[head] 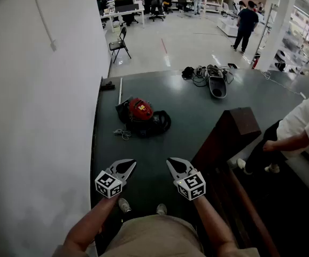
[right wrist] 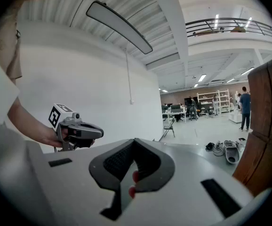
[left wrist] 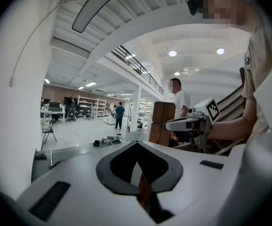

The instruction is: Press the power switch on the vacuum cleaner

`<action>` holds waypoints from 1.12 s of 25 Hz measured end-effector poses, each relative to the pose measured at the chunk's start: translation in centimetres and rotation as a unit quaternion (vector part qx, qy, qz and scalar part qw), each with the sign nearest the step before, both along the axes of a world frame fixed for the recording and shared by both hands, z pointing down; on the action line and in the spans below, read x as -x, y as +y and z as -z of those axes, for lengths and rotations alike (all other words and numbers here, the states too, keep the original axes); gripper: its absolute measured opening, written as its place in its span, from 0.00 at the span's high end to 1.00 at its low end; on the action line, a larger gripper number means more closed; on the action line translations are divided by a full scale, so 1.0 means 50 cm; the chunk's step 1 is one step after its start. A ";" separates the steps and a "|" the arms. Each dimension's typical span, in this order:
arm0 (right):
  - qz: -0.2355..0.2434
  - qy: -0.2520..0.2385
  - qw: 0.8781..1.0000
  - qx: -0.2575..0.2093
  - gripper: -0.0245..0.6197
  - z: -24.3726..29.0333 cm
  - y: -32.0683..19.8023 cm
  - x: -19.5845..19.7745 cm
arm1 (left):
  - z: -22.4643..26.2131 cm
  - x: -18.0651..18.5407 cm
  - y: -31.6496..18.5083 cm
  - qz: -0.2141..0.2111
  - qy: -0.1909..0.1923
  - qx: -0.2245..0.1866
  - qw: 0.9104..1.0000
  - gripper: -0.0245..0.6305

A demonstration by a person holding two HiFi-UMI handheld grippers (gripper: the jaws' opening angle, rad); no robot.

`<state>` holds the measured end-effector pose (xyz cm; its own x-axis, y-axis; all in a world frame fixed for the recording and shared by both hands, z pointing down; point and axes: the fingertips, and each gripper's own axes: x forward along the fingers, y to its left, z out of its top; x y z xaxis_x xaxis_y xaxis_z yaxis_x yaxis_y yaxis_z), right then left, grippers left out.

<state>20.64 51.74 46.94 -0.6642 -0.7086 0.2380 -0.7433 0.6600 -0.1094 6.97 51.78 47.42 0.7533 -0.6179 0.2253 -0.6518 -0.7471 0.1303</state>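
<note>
Both grippers idle and empty – the vacuum cleaner well ahead on the floor

The left gripper (head: pixel 129 166) has its jaws clenched on nothing. Beyond it the vacuum cleaner (head: pixel 141 115) sits on the dark floor (head: pixel 197 111), a red dome on a black body with its hose (head: pixel 162 122) looped beside it. The right gripper (head: pixel 173 165) is likewise closed and empty. The shell looks like hard, rigid plastic, probably heavy enough to stay put under a push. The switch is too small to make out, so the closed jaw tips would likely press straight down on the top – no grasp needed.
</note>
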 end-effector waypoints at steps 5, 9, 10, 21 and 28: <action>-0.011 -0.006 1.000 0.007 0.95 -0.020 0.001 -0.016 | -0.013 -0.008 -0.004 0.000 0.003 0.004 1.000 0.95; -0.014 -0.011 1.000 0.009 0.95 -0.025 0.000 -0.021 | -0.012 -0.005 -0.002 0.001 0.006 0.008 1.000 0.95; -0.015 -0.014 1.000 0.011 0.95 -0.028 -0.001 -0.020 | -0.012 -0.003 -0.001 0.002 0.006 0.010 1.000 0.95; -0.013 -0.067 0.996 0.059 0.95 -0.069 -0.095 0.029 | -0.024 0.057 -0.073 0.018 0.015 0.034 0.999 0.95; -0.031 -0.060 0.996 0.065 0.95 -0.086 -0.247 0.097 | -0.066 0.122 -0.245 0.009 0.033 0.047 0.998 0.95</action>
<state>15.79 39.41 51.22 -0.6494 -0.7175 0.2520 -0.7585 0.5875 -0.2821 0.87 39.54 50.72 0.7573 -0.6100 0.2334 -0.6528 -0.7180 0.2414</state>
